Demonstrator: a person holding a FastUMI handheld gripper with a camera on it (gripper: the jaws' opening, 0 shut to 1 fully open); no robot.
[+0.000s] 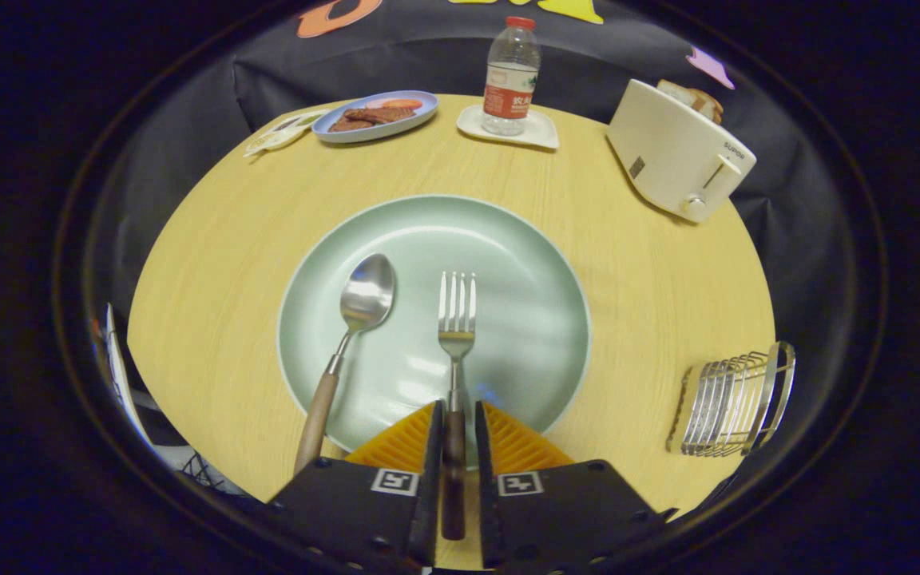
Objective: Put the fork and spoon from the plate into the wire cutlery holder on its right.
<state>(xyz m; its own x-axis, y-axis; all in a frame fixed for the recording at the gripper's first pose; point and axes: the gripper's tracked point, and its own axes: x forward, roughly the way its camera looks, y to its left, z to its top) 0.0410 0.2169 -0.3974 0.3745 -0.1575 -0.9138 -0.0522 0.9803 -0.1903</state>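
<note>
One fork (456, 319), one spoon (354, 335) on round pale-green plate (540, 263), frame centre — both steel with wooden handles, lying side by side, spoon left of fork. Gripper (454, 435) at bottom centre, fingers narrow, straddling fork's handle; whether they press on it, cannot tell. One wire cutlery holder (735, 399) — curved metal bars — lower right on wood-grain counter (212, 263). Upper frame: one white toaster (680, 152), one plastic bottle (511, 76), one blue oval dish (376, 116) with food.

Fork (455, 335) handle end sits between gripper (455, 423) fingers; I can't tell if both press it. Spoon (348, 343) handle tip hidden behind left finger. Toaster (680, 152) hides most of bread (695, 97).
</note>
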